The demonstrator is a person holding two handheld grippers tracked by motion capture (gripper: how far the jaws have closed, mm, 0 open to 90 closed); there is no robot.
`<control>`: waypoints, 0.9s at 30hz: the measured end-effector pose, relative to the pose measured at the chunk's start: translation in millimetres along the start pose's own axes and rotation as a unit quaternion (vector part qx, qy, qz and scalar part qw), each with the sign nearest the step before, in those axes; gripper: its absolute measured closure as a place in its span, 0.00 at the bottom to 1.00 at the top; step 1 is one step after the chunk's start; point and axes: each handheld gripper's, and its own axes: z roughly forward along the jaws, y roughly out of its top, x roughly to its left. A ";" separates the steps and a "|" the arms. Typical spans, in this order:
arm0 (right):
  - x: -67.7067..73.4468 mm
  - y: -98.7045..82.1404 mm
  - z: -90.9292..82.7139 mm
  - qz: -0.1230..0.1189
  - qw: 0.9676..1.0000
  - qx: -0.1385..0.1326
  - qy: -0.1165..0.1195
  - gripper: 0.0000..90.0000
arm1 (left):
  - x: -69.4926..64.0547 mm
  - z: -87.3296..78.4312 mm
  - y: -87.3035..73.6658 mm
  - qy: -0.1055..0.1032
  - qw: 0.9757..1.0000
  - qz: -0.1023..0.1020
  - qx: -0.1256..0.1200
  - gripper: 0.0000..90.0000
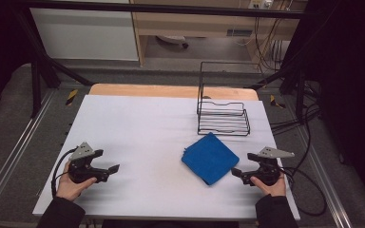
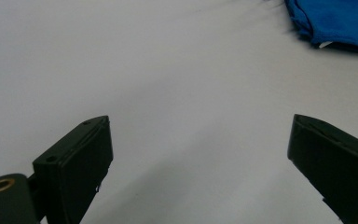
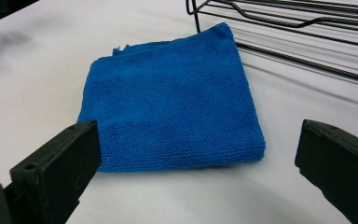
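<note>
White table (image 1: 138,128) — folded blue cloth (image 1: 210,158) (terry).

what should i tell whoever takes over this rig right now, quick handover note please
Left claw: open, holding nothing, resting on the white table at the left, well away from the cloth.
Right claw: open, holding nothing, pointing at the near right corner of the folded blue cloth; the high view cannot settle whether it touches it.
Cloth: lies flat and folded on the table, right of centre.
Black wire rack: holds nothing, stands just behind the cloth; its front edge is close to the cloth's far corner.
Done: nothing gripped or moved, as far as it shows.
Left: probably grasp the cloth; likely the rack is where it goes.
</note>
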 end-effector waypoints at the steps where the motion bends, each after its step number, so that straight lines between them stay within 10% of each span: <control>1: 0.1 0.0 -0.2 -0.001 1.000 0.001 -0.001 0.01 | 0.0 0.2 0.2 0.000 1.000 0.000 -0.001 0.08; 27: 46.2 17.5 34.0 -0.046 0.998 0.044 -0.018 0.11 | 1.2 0.0 -2.4 0.013 1.000 -0.008 0.004 0.09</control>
